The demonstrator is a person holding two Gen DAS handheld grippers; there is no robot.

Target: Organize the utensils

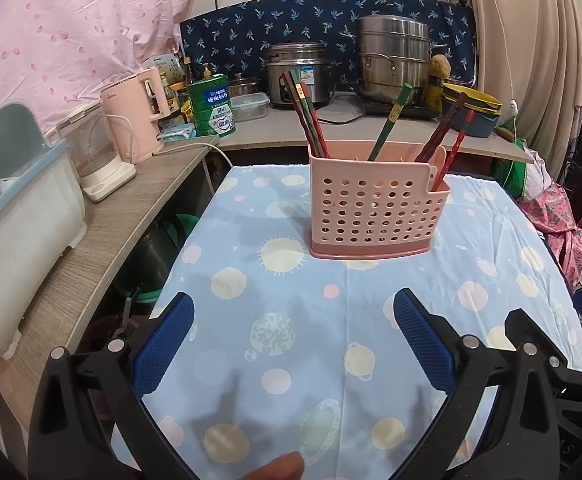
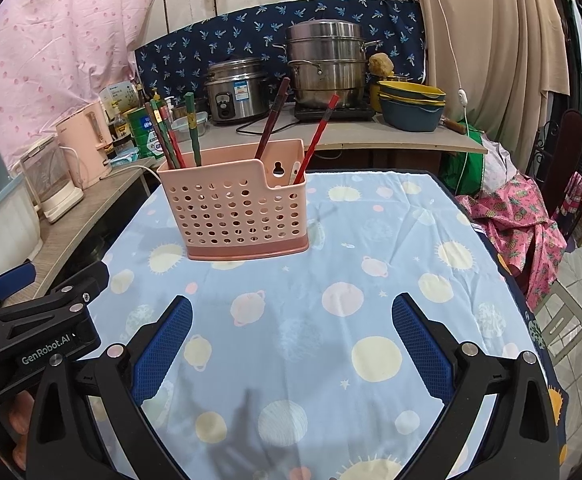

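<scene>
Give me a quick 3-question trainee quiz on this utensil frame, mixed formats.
1. True or false: the left gripper is shut on a chopstick.
2. Where do the chopsticks stand? A) flat on the tablecloth B) upright or leaning in the pink perforated utensil holder C) in the rice cooker
3. Fill in: the right gripper is ____, holding nothing, above the planet-print tablecloth.

Key: 1 false; 2 B; 3 open
</scene>
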